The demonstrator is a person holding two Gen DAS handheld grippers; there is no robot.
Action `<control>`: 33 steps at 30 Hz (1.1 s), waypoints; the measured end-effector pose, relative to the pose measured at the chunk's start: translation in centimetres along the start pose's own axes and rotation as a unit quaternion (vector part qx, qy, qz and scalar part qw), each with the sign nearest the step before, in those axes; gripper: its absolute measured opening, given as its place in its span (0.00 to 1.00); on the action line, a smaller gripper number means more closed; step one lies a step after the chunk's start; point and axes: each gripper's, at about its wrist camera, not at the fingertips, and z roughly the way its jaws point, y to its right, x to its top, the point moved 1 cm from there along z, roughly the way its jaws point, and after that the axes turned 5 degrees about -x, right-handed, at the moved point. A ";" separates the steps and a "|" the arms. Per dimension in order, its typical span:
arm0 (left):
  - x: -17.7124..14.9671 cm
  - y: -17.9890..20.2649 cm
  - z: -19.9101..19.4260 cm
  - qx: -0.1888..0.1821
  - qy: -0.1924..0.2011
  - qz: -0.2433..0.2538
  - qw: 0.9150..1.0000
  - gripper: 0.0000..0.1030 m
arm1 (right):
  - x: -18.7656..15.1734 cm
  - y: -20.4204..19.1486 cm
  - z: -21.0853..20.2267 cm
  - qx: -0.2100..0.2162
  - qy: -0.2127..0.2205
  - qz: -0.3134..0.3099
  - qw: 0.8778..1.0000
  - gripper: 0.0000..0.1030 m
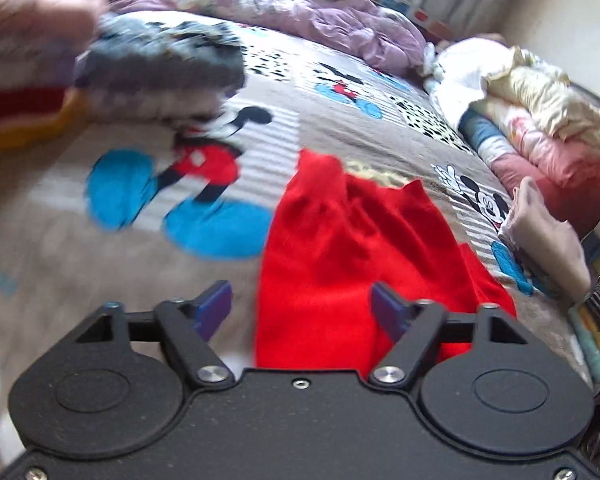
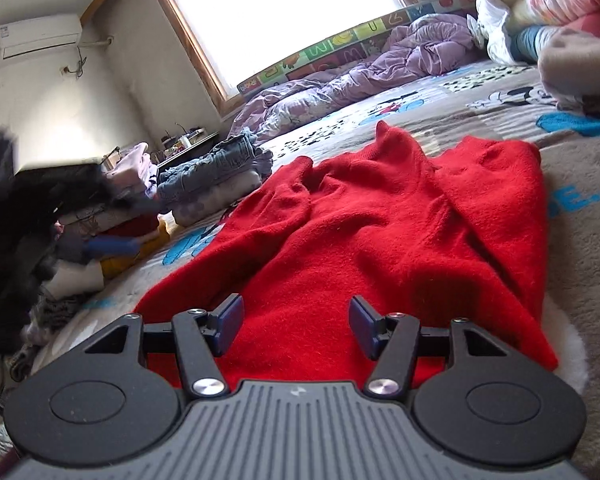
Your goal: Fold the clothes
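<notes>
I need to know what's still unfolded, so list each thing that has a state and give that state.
red sweater: unfolded, rumpled, lying on the bed
jeans: folded, stacked
purple duvet: crumpled in a heap
left gripper: open, empty
right gripper: open, over the sweater, gripping nothing

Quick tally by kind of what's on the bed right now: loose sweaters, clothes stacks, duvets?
Red sweater, lying loose: 1
Stacks of folded clothes: 1
Purple duvet: 1
Bedding pile: 1
Total: 4
</notes>
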 end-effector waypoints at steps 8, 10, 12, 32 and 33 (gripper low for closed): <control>5.6 2.7 5.8 0.010 -0.017 0.034 0.999 0.58 | -0.1 -0.4 1.5 -0.011 -0.018 -0.013 1.000 0.57; 6.6 2.7 7.0 0.017 -0.018 0.035 0.999 0.54 | -0.3 -0.7 1.7 -0.016 -0.022 -0.029 0.999 0.57; 7.6 2.6 8.2 0.022 -0.020 0.033 0.999 0.50 | -0.5 -1.0 2.0 -0.022 -0.026 -0.049 0.998 0.57; 9.4 1.1 16.3 0.055 -0.060 0.032 0.996 0.07 | -0.7 -0.6 2.2 -0.003 -0.028 -0.068 0.997 0.62; 9.3 1.3 16.1 0.053 -0.055 0.036 0.996 0.05 | -0.7 -0.6 2.2 -0.002 -0.028 -0.068 0.997 0.62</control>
